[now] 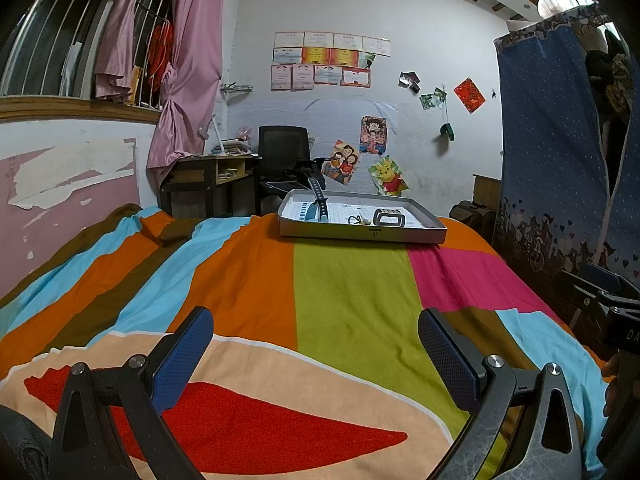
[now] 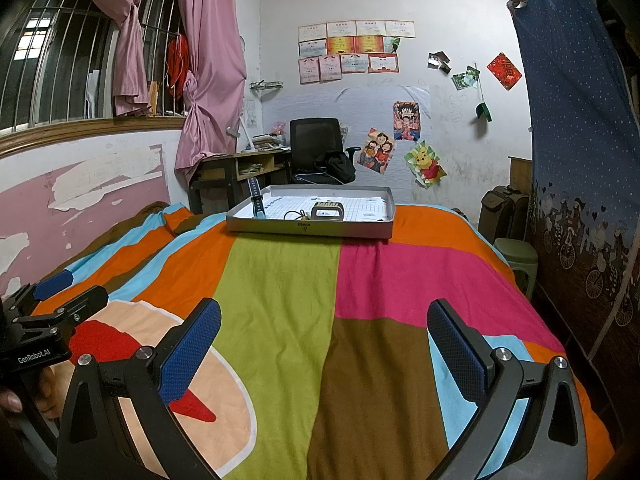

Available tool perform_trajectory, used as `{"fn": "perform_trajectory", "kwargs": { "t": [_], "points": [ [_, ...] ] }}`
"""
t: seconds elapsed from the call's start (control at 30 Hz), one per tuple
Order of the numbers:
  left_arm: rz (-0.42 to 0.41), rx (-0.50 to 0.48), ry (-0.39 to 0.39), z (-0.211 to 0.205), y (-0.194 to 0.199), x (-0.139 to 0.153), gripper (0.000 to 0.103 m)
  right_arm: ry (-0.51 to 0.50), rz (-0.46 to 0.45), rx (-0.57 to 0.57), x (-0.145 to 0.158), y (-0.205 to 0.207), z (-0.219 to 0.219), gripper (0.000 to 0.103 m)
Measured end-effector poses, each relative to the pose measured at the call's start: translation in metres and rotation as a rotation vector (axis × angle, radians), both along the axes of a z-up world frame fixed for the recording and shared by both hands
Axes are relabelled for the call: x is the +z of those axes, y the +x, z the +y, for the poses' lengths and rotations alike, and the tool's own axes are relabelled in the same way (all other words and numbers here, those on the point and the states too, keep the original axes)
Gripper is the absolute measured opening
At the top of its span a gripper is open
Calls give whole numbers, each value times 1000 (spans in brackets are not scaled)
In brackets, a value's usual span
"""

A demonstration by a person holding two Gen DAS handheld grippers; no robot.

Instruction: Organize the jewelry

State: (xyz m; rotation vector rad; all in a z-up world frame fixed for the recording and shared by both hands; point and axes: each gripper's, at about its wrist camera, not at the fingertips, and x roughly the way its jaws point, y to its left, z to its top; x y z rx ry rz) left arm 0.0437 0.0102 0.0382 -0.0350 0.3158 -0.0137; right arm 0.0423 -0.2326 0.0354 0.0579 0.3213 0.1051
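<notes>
Both claws wide open, nothing gripped. Left claw (image 1: 316,340) hovering low over the striped bedspread (image 1: 348,300), right claw (image 2: 324,340) just beside it over the same bed, both well short of the tray. Shallow grey tray (image 2: 308,232) sitting flat on the far end of the bed, in front of the black office chair (image 2: 316,144). Inside the tray: dark watch strap (image 2: 256,198) at the left end, one end sticking up above the tray rim; small tangled pendant-type piece (image 2: 298,215) around the middle, too tiny to make out properly; chunky grey rectangular buckle-looking thing (image 2: 328,213) right next to that. Everything in the tray loose on a gridded paper liner (image 2: 360,206).
</notes>
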Motion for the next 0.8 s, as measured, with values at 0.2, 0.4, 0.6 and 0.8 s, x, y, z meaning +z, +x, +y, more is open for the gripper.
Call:
{"fn": "perform_trajectory", "kwargs": {
  "t": [0.2,0.4,0.6,0.8],
  "points": [
    [7,-1,4,-2,-1,-1,103,0,1,0,0,0,0,102],
    [2,6,20,-8,-4,-6,103,0,1,0,0,0,0,102],
    [7,1,25,-7,-4,-6,103,0,1,0,1,0,0,102],
    [9,0,26,-7,-4,-6,103,1,1,-1,1,0,0,102]
  ]
}}
